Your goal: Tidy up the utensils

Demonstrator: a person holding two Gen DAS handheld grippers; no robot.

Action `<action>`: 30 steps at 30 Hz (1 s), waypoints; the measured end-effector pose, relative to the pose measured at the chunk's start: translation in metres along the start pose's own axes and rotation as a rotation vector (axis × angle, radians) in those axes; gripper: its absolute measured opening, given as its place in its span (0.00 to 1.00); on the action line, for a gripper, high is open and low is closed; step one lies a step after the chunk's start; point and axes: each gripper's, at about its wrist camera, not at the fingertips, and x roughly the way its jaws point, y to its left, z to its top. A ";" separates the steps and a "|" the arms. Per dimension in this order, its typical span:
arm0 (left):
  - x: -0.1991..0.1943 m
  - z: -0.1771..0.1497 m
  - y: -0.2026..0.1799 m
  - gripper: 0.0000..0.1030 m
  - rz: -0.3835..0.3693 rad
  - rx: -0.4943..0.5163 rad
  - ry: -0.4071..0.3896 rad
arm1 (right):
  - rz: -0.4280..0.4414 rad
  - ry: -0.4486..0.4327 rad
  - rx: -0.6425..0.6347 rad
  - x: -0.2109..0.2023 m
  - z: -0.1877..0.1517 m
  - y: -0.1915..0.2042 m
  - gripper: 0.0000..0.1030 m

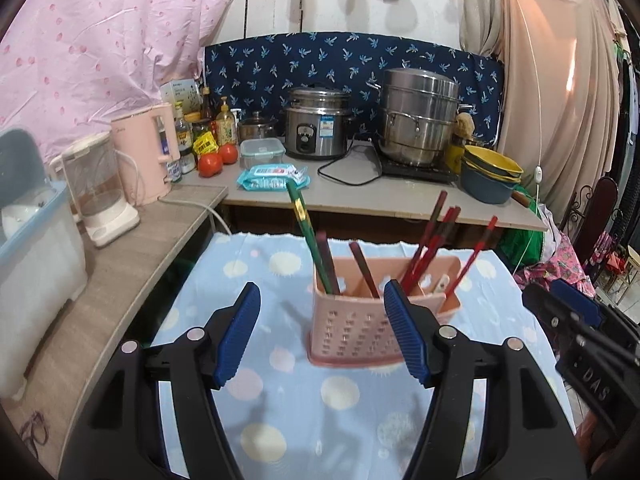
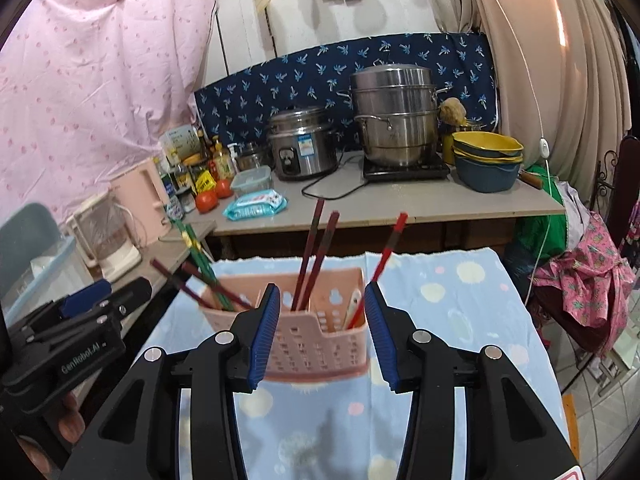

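A pink perforated utensil caddy [image 1: 360, 330] stands upright on a light blue dotted cloth [image 1: 280, 400]; it also shows in the right wrist view [image 2: 312, 344]. Its left compartment holds green chopsticks [image 1: 306, 228] and dark ones. Its right side holds several red chopsticks [image 1: 434, 240], which also show in the right wrist view [image 2: 316, 248]. My left gripper [image 1: 322, 334] is open and empty, in front of the caddy. My right gripper [image 2: 320, 330] is open and empty, just in front of the caddy. Each gripper shows at the edge of the other's view.
Behind the cloth, a counter [image 1: 400, 196] carries a rice cooker [image 1: 316, 124], a steel steamer pot [image 1: 418, 120], stacked bowls [image 1: 490, 174], a wipes pack [image 1: 274, 178], tomatoes and bottles. A pink kettle [image 1: 146, 152] and a blender [image 1: 100, 188] stand on the left shelf.
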 end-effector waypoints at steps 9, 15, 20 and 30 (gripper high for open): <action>-0.015 -0.028 -0.004 0.67 0.021 0.019 0.025 | -0.109 0.035 -0.094 -0.026 -0.037 0.017 0.56; -0.021 -0.039 -0.001 0.75 0.026 0.014 0.041 | -0.132 0.017 -0.136 -0.043 -0.052 0.026 0.61; -0.025 -0.051 0.001 0.82 0.038 0.016 0.052 | -0.124 0.019 -0.121 -0.052 -0.058 0.029 0.63; -0.026 -0.069 0.003 0.86 0.055 0.028 0.082 | -0.112 0.004 -0.101 -0.060 -0.071 0.032 0.73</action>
